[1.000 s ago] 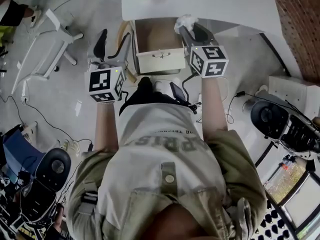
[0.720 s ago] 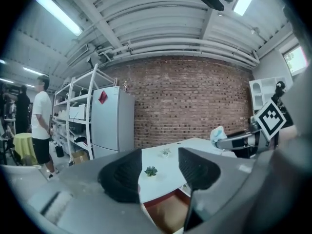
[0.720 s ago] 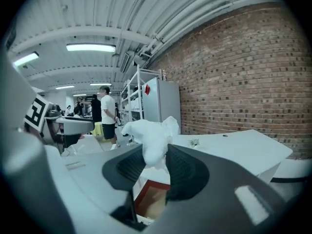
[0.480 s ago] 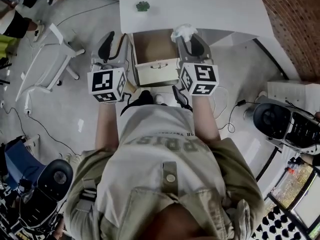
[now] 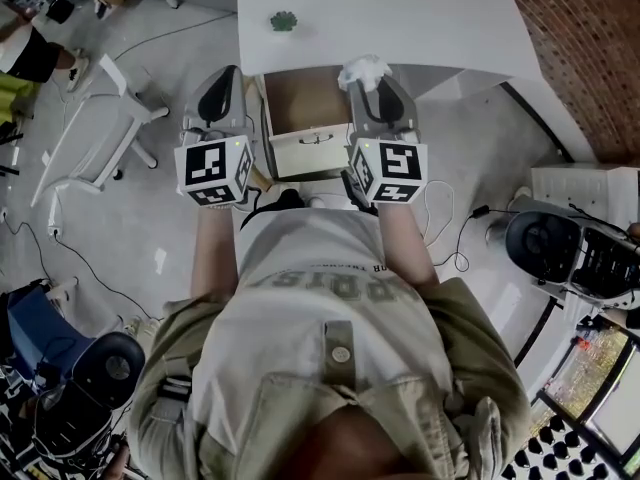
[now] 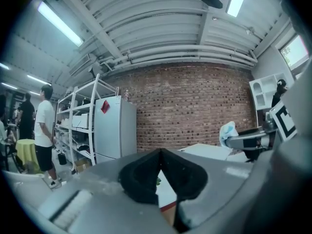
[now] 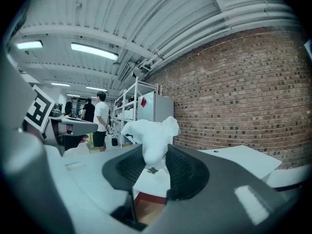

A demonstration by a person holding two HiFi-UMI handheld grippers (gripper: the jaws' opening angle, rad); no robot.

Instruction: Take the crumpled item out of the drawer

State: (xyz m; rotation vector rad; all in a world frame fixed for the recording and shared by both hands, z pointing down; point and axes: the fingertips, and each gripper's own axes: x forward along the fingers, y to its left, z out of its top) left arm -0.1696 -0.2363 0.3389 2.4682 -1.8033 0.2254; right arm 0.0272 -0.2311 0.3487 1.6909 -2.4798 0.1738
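Observation:
The crumpled white item (image 5: 365, 69) is pinched at the tips of my right gripper (image 5: 366, 81), which is shut on it and holds it above the right side of the open drawer (image 5: 312, 152). In the right gripper view the white wad (image 7: 151, 133) stands up between the two black pads (image 7: 184, 172), over the white table (image 7: 243, 157). My left gripper (image 5: 223, 88) hangs left of the drawer, over the floor. Its jaws are shut with nothing between them, meeting at a point (image 6: 160, 153). The left gripper view also catches the wad (image 6: 227, 132) at the right.
The drawer sits under a white table (image 5: 430, 13) that carries two small green things (image 5: 284, 20). A white chair frame (image 5: 100, 118) stands to the left and a round black device (image 5: 545, 236) to the right. Cables lie on the floor. A person (image 6: 44, 130) stands by shelves.
The left gripper's jaws went from wide open to shut on nothing. The right gripper drew left and toward the person's body, still holding the white wad.

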